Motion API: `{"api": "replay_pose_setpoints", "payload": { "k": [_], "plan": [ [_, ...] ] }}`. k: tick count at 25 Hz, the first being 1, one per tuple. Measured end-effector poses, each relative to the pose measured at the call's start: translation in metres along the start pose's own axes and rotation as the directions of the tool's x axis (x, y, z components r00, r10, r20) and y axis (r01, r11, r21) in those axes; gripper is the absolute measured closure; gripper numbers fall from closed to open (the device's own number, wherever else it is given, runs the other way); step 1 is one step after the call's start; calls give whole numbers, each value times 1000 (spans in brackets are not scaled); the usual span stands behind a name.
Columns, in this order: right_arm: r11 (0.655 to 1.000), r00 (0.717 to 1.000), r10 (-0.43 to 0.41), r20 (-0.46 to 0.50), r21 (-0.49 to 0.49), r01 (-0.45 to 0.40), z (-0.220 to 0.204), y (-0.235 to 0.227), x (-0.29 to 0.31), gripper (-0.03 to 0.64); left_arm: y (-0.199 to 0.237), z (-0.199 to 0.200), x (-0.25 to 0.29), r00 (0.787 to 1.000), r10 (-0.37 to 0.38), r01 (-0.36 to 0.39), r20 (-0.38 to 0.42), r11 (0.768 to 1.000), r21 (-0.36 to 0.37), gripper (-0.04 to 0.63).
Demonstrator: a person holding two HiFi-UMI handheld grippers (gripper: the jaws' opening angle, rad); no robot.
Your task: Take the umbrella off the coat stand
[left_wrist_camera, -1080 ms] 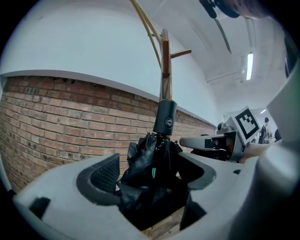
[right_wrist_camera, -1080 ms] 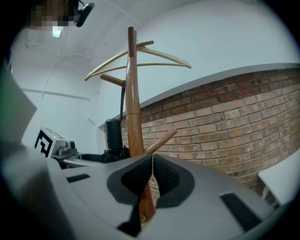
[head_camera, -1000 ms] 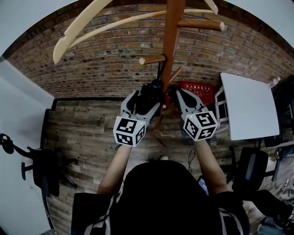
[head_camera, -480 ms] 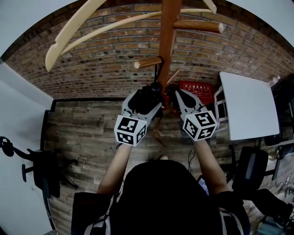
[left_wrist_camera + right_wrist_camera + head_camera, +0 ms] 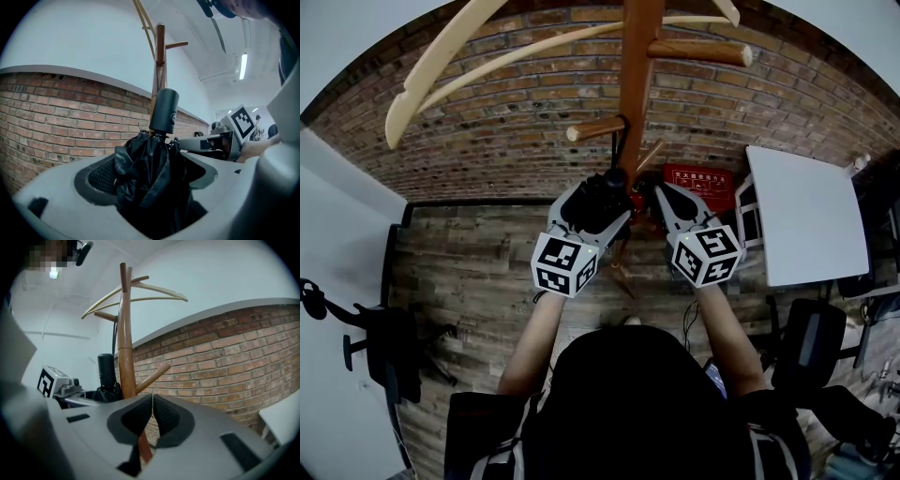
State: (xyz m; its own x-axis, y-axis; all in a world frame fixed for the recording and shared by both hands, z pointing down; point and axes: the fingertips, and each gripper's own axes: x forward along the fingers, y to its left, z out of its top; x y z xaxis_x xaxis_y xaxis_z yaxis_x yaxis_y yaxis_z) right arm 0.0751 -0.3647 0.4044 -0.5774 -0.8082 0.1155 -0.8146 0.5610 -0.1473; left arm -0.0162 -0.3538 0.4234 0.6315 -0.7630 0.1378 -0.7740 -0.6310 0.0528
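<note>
Between wide-spread jaws of L gripper [image 5: 600, 197] hangs umbrella [image 5: 146, 164], unclamped; R gripper [image 5: 152, 398] clenched empty nr coat stand [image 5: 124, 333].

The right gripper [image 5: 153, 397] has its jaws closed together with nothing between them. Just beyond stands a wooden coat stand [image 5: 124, 333], a pale hanger [image 5: 154, 291] across its top. A black umbrella [image 5: 106, 371] hangs just left of the pole, the left gripper [image 5: 56, 383] beside it. A brick wall [image 5: 225, 362] runs behind.
</note>
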Motion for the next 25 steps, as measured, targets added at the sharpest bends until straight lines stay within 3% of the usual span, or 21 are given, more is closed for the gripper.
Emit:
{"api": "replay_pose_setpoints", "payload": {
  "k": [18, 25],
  "plan": [
    [1000, 1000, 7, -21, 16, -6, -8, -10, -4, 586, -2, -7, 15, 999, 2, 2, -47, 996, 89, 152],
    [1000, 999, 14, -30, 16, -14, -10, -11, 0, 586, 2, -11, 20, 999, -6, 9, -41, 998, 63, 152]
  ]
}}
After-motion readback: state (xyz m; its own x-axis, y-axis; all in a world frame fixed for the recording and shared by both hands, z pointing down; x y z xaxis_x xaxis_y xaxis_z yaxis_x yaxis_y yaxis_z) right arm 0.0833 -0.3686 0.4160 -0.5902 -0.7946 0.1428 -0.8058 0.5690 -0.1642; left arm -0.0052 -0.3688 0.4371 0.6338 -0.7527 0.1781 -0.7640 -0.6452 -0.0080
